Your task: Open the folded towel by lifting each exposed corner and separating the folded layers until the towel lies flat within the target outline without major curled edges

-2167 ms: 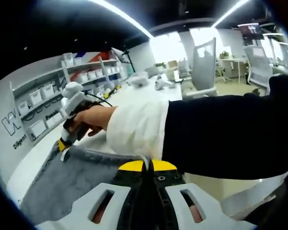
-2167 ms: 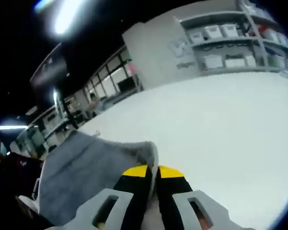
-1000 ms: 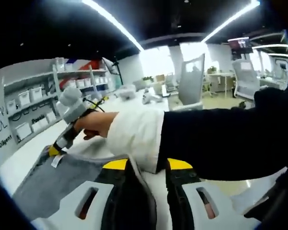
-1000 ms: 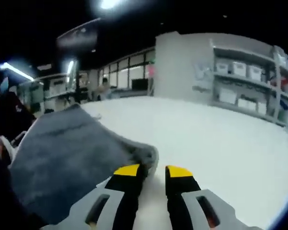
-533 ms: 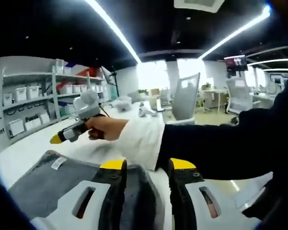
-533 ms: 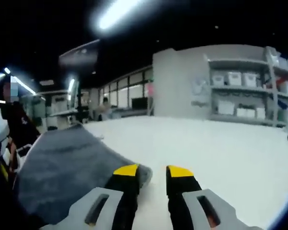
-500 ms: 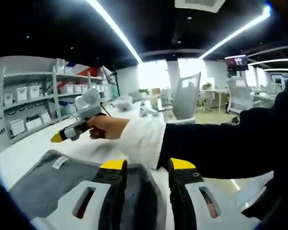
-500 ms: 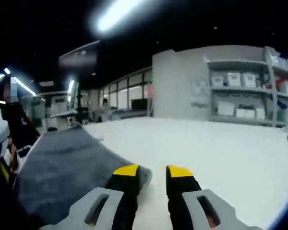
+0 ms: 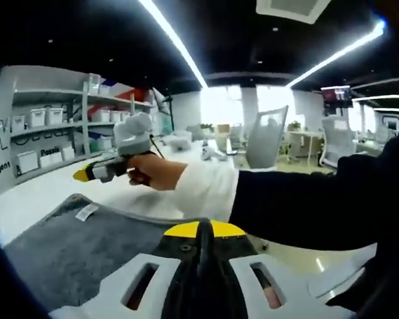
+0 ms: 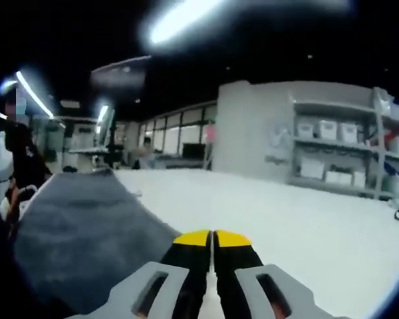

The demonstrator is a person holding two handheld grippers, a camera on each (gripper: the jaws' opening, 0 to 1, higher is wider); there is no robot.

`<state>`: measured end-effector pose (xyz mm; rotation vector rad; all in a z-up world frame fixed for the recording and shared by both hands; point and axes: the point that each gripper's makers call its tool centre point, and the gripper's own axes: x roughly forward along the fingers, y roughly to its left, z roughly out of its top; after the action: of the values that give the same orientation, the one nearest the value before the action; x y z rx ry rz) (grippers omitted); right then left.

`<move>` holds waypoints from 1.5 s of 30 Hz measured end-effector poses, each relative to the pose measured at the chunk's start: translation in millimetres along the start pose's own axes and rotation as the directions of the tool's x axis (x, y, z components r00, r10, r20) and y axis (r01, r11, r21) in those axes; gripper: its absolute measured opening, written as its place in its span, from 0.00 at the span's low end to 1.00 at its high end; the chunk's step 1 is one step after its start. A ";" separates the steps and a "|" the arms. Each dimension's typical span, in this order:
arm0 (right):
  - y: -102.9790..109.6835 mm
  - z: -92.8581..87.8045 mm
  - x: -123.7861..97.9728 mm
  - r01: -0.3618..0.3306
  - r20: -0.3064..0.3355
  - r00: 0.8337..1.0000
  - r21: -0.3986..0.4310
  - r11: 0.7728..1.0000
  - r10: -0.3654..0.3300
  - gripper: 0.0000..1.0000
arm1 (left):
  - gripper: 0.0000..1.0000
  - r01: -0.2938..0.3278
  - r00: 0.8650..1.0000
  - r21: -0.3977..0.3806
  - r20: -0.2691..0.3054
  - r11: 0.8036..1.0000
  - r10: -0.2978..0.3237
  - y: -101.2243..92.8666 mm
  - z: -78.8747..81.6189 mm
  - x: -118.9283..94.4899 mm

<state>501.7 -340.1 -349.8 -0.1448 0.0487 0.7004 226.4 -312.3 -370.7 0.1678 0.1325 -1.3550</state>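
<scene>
A grey towel point(image 9: 66, 249) with a small white tag point(image 9: 86, 211) lies spread on the white table point(image 9: 33, 199). In the left gripper view, my left gripper point(image 9: 205, 230) is shut at the towel's near edge, with no cloth showing between its yellow tips. A hand holds my right gripper point(image 9: 81, 175) above the table beyond the towel's far corner, its tips together. In the right gripper view, my right gripper point(image 10: 213, 238) is shut and empty over bare table, while the towel point(image 10: 73, 226) lies flat to its left.
Shelves with white bins point(image 9: 40, 119) line the wall, and show again as shelves point(image 10: 332, 166) in the right gripper view. Office chairs point(image 9: 263, 136) stand past the table's far end. A person's dark sleeve point(image 9: 319, 206) crosses the left gripper view. White table point(image 10: 319, 226) stretches ahead.
Both grippers let go of their towel corners, stood open, and have now shut empty. The right gripper rose off the far corner. The towel has settled flat.
</scene>
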 end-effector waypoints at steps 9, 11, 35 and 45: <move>13.8 -28.8 16.3 -0.028 -0.130 0.991 -0.114 0.993 0.013 0.00 | 0.01 -0.058 0.998 -0.041 -0.018 0.997 0.058 10.3 -10.0 8.2; 14.9 -34.8 19.2 -0.034 -0.156 0.988 -0.130 0.991 0.014 0.00 | 0.01 -0.059 0.998 -0.037 -0.019 0.998 0.058 8.3 -9.1 10.1; -6.3 -62.8 12.1 0.031 -0.303 0.951 -0.098 0.995 -0.060 0.00 | 0.01 -0.017 0.986 0.046 -0.162 0.999 0.024 -14.1 -31.2 33.8; -11.0 -66.8 4.9 0.040 -0.324 0.945 -0.036 0.999 -0.050 0.00 | 0.01 -0.039 0.981 0.128 -0.186 0.991 0.062 -16.5 -31.9 35.6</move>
<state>512.8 -355.2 -415.0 -0.2874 0.3506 0.6261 217.8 -343.6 -409.5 0.4031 0.2028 -1.2955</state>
